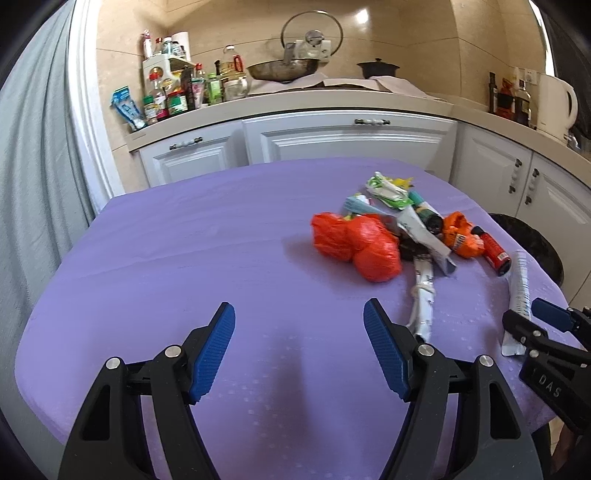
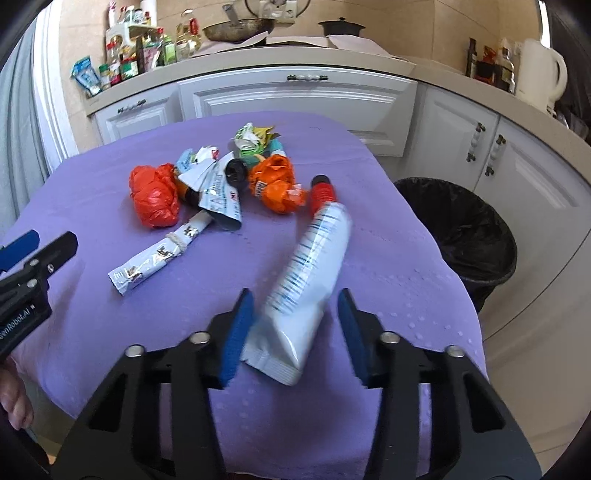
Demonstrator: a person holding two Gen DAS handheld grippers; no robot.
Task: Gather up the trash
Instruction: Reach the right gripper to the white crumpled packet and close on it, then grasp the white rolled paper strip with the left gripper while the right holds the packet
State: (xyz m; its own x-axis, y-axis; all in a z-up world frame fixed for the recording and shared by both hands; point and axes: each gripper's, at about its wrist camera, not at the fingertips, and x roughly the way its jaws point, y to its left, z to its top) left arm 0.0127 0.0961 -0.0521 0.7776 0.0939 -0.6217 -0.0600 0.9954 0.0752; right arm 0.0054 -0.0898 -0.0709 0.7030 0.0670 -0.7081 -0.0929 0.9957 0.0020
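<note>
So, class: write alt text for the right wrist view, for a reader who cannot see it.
The open right gripper straddles the flat end of a white tube with a red cap, lying on a purple tablecloth. Beyond it lies a pile of wrappers and an orange bag; a black-lined bin stands right of the table.

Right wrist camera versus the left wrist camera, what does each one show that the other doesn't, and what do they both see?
Only the right wrist view shows the black-lined trash bin almost whole beside the table, and the white tube lying between the right claw's open fingers, apparently not yet squeezed.

Only the left wrist view shows the glass pot lid against the wall and the left claw open over bare purple tablecloth.

Both show the red plastic bag, the orange wrapper, the knotted silver wrapper and the white kettle.
</note>
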